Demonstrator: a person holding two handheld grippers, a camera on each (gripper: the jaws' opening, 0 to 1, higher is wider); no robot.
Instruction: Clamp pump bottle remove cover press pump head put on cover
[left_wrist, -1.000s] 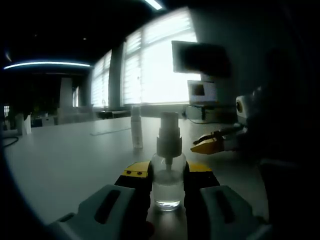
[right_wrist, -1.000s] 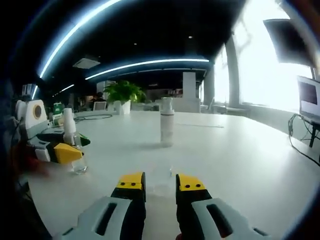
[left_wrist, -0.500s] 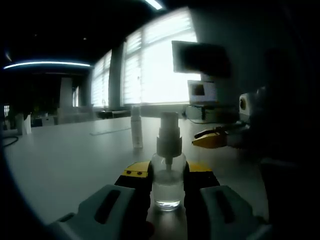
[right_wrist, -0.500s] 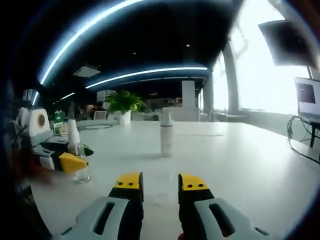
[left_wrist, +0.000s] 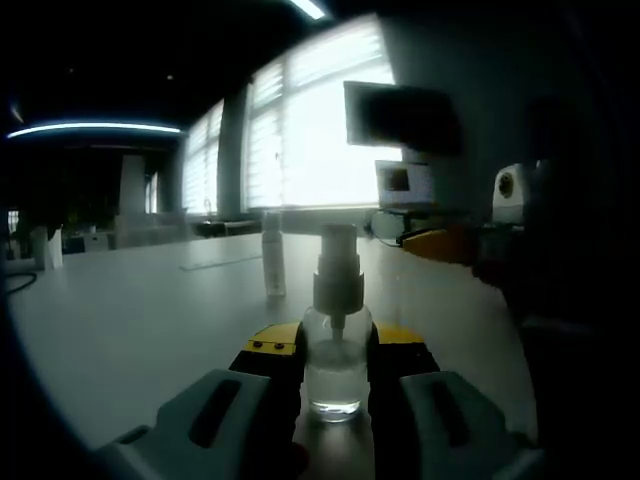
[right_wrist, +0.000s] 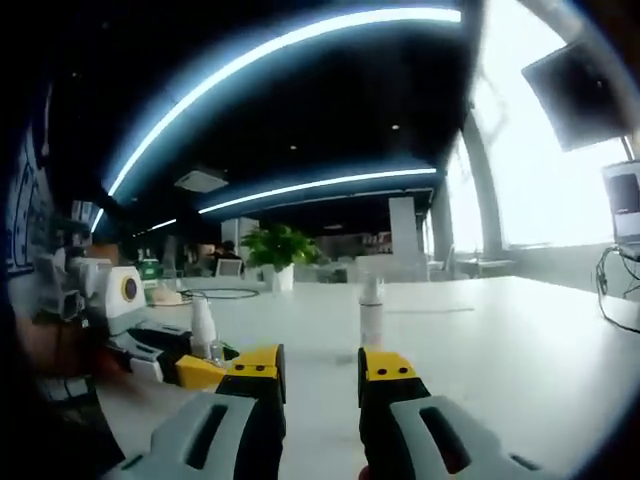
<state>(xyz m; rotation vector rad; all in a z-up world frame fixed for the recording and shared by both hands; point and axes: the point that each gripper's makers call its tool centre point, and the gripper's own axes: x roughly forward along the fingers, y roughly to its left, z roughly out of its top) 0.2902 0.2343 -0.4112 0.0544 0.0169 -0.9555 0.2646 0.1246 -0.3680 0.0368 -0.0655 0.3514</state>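
Left tongs (left_wrist: 335, 352) are clamped on the clear pump bottle (left_wrist: 335, 345), which stands upright on the white bench (left_wrist: 150, 300). Right tongs (right_wrist: 320, 372) are apart, holding nothing, above the bench, with a second slim bottle (right_wrist: 371, 312) standing farther off.

Clear pump bottle (left_wrist: 335, 355) stands upright, white pump head (left_wrist: 338, 270) uncovered.

Left gripper view sits low and close behind the bottle (left_wrist: 335, 330), facing the windows (left_wrist: 300, 140); right gripper view faces across the same table (right_wrist: 520, 330), sharing that bottle (right_wrist: 205, 335).
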